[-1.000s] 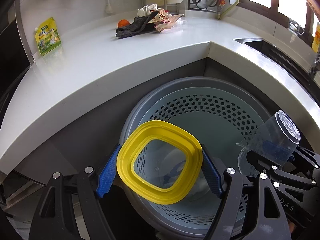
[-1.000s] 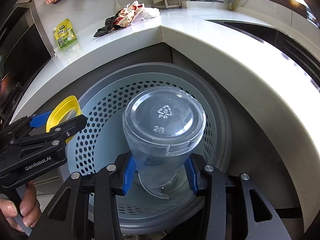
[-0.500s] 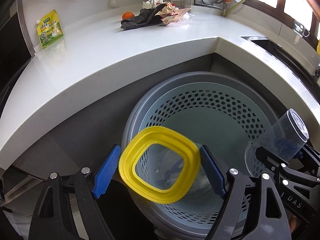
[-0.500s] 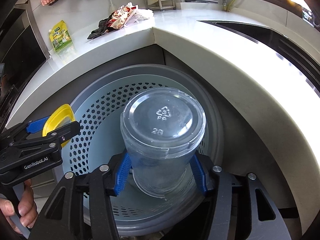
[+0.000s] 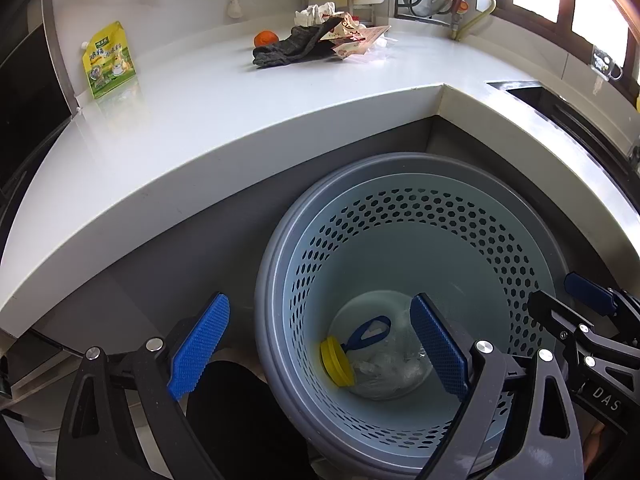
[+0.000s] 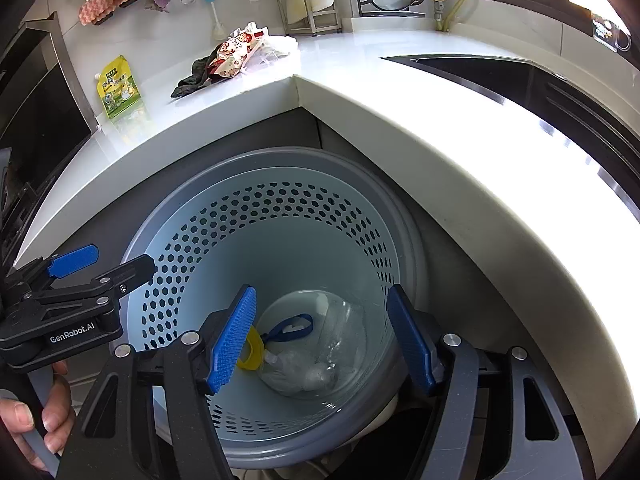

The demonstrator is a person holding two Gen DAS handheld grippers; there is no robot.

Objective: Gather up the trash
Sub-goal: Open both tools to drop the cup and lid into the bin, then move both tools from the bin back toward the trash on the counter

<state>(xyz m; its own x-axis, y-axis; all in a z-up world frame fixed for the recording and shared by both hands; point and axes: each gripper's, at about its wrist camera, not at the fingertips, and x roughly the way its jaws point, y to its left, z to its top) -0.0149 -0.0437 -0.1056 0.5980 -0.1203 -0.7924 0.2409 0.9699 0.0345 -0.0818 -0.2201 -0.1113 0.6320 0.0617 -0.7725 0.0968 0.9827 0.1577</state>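
Note:
A light blue perforated trash bin (image 5: 500,232) (image 6: 192,248) stands on the floor under the white counter. At its bottom lie a yellow ring lid (image 5: 336,362) (image 6: 251,350) and a clear plastic cup (image 5: 384,364) (image 6: 308,372). My left gripper (image 5: 320,344) is open and empty over the bin's left rim; it also shows in the right wrist view (image 6: 100,266). My right gripper (image 6: 324,332) is open and empty over the bin; it also shows in the left wrist view (image 5: 568,296). More trash, a snack wrapper (image 5: 352,36) (image 6: 232,56) and crumpled tissue (image 5: 316,12), lies on the counter.
A white L-shaped counter (image 5: 200,120) (image 6: 440,128) wraps around the bin. On it are a dark cloth (image 5: 288,50), an orange (image 5: 264,38) and a green-yellow pouch (image 5: 108,60) (image 6: 118,92). A sink (image 6: 480,64) is at the right.
Both grippers opened. The yellow lid and the clear cup dropped from them into the bottom of the bin.

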